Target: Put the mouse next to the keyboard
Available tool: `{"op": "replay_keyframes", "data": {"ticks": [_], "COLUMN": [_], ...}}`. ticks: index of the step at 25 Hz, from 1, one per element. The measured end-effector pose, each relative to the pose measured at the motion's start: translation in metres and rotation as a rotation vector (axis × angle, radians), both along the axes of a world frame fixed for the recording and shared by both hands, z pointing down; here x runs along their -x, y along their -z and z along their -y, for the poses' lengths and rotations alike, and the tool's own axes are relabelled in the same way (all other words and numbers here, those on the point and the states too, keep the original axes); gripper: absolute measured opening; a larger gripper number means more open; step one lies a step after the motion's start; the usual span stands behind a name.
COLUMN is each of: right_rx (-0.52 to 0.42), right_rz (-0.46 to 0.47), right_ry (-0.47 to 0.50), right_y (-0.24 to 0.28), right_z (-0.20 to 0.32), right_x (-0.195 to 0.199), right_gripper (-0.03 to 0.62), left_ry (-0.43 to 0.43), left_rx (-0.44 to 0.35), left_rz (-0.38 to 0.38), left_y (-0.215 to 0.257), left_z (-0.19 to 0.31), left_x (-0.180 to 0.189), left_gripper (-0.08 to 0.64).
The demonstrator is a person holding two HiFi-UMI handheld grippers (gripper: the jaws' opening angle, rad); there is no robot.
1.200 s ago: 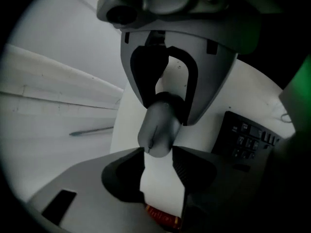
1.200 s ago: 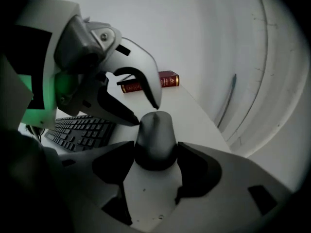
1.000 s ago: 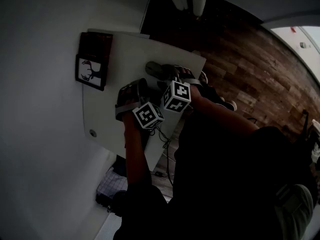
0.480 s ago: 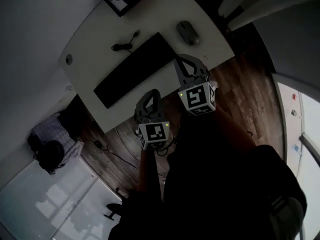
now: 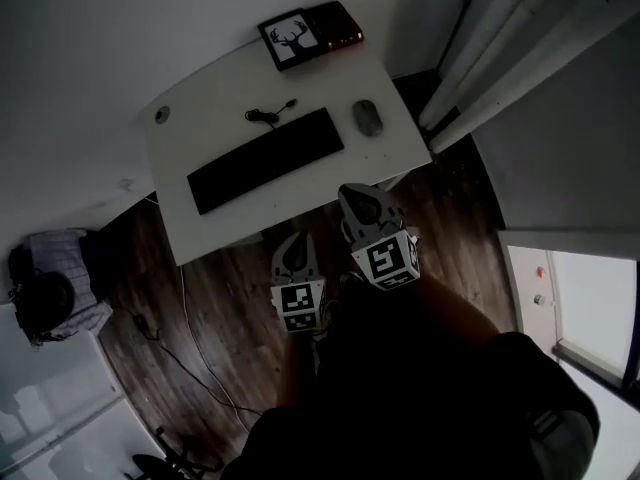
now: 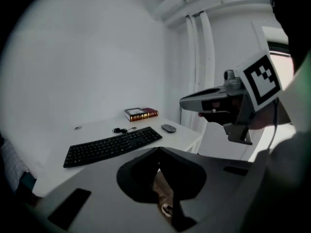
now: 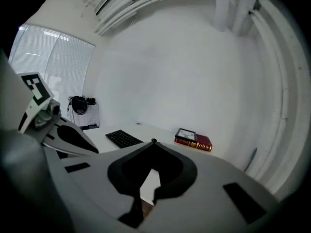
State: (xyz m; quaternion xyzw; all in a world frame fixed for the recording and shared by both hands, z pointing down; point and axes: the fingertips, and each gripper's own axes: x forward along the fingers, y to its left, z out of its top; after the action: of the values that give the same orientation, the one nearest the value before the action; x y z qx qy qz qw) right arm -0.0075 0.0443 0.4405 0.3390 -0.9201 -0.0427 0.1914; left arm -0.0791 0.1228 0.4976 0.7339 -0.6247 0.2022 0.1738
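A grey mouse (image 5: 367, 117) lies on the white desk (image 5: 395, 143), just right of the black keyboard (image 5: 265, 158) and apart from it. Both grippers hang over the wooden floor in front of the desk's near edge. My left gripper (image 5: 296, 246) is shut and holds nothing. To its right, my right gripper (image 5: 352, 196) is also shut and empty. In the left gripper view the keyboard (image 6: 112, 146) and mouse (image 6: 168, 128) lie beyond the shut jaws, with the right gripper (image 6: 214, 101) at the right. The right gripper view shows the keyboard's end (image 7: 124, 139).
A red book with a framed deer picture (image 5: 310, 33) lies at the desk's far edge. A coiled black cable (image 5: 270, 114) sits behind the keyboard. A dark bag (image 5: 40, 293) rests at the left on the floor side. Pale curtains (image 5: 500, 48) hang at the right.
Both grippers have drawn back from over the desk to above the floor in front of it. The mouse, next to the right gripper a second ago, now lies alone beside the keyboard.
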Motion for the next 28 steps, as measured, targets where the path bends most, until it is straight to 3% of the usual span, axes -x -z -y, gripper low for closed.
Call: {"op": "replay_keyframes", "data": {"ticks": [2,7,13,17,23,28], "right_rx": [-0.021,-0.056,-0.164,-0.167,-0.182,-0.194], "right_rz": [0.009,0.059,0.187,0.148,0.071,0.059], "right_ry": [-0.004,0.017,-0.02,0.01,0.011,0.092], "right_y": [0.006,0.022,0.072,0.085,0.075,0.064], "right_z": [-0.008,-0.028,0.004,0.023,0.057,0.078], "right_x": [-0.016,-0.052,-0.103,-0.151,-0.224,-0.25], "right_gripper": [0.02,0.02,0.02,0.02,0.02,0.02], "left_ry": [-0.02,-0.075,-0.105,-0.095,-0.164,-0.085], "left_rx": [-0.055,-0.105,-0.184,-0.211,-0.303,-0.272], "left_rz": [-0.021,-0.057,-0.067,-0.094,-0.115,-0.101], "left_y": [0.011,0.034,0.059,0.068,0.092,0.072], "left_z": [0.014,0.027,0.067,0.096,0.129,0.139], "left_x": [-0.016,-0.065,-0.119,-0.17,-0.264,-0.293], "left_gripper": [0.003,0.003,0.003,0.003,0.003,0.003]}}
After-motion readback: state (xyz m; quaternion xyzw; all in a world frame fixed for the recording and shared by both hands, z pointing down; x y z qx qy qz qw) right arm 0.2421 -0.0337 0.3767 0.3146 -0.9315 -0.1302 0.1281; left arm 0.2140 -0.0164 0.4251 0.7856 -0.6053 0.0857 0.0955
